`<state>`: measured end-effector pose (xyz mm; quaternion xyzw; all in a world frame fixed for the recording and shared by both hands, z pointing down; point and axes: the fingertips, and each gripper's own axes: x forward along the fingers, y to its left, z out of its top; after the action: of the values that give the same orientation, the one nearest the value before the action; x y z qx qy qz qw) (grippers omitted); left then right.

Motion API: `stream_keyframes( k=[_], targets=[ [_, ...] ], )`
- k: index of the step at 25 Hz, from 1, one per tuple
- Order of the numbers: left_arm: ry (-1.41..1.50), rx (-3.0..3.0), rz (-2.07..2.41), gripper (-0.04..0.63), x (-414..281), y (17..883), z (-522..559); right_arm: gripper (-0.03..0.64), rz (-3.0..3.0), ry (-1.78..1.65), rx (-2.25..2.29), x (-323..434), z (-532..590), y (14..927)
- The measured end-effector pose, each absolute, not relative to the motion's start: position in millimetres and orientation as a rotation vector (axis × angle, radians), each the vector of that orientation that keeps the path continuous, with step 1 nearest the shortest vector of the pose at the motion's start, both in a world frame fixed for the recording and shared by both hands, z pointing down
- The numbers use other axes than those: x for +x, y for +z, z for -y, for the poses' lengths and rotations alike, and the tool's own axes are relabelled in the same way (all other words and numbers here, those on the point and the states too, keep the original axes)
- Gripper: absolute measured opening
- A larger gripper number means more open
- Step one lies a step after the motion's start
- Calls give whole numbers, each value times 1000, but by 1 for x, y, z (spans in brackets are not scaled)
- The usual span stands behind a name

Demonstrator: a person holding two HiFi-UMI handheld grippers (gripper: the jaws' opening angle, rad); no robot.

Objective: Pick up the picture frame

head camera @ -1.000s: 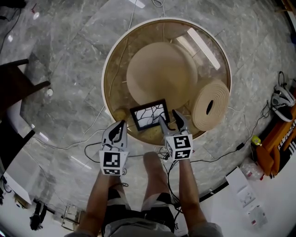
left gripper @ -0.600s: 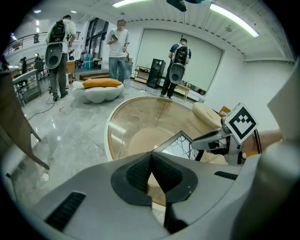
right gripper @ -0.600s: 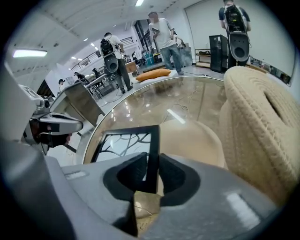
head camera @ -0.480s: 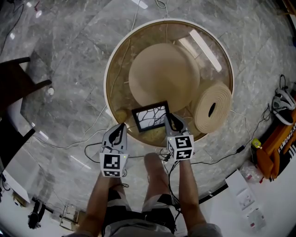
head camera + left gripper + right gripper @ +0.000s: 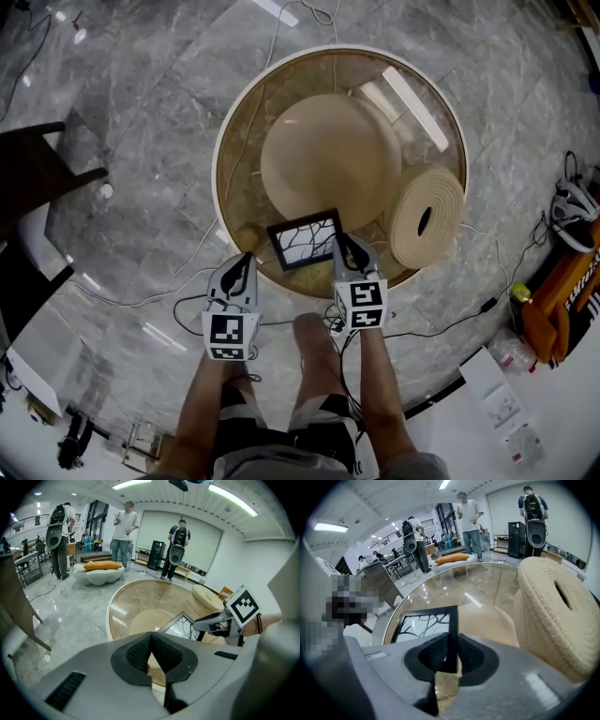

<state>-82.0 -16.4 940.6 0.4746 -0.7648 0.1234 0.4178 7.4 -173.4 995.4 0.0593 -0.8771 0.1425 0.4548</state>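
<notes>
- The picture frame (image 5: 303, 240), black with a branch pattern, is sitting on the round glass tabletop (image 5: 215, 173), close to the tabletop's near rim.
- The right tool (image 5: 345, 246) is reaching in over the tabletop's near rim. Its jaws are closing with the frame's right-hand edge between them, and the pads are pressing on the black border.
- The left tool (image 5: 246, 261) is hovering just outside the tabletop's near rim, toward its left. It is clenched on nothing, with its jaws meeting.
- A woven beige roll (image 5: 427, 216) is lying at the tabletop's right edge.
- A beige dome (image 5: 328, 155) is showing through the glass under the tabletop's centre.
</notes>
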Motion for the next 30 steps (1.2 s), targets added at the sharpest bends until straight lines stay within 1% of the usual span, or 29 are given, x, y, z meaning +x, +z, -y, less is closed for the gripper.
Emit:
stream_keyframes(
  k=[6, 11, 30],
  targets=[
    [313, 1221, 1964, 17, -94, 902, 25, 61, 2207, 399, 199, 6, 179, 959],
    [321, 1258, 2013, 17, -110, 852, 35, 61, 2251, 391, 244, -1, 189, 906],
    [352, 1485, 2199, 17, -161, 596, 104, 63, 2514, 320, 454, -34, 248, 631]
  ],
)
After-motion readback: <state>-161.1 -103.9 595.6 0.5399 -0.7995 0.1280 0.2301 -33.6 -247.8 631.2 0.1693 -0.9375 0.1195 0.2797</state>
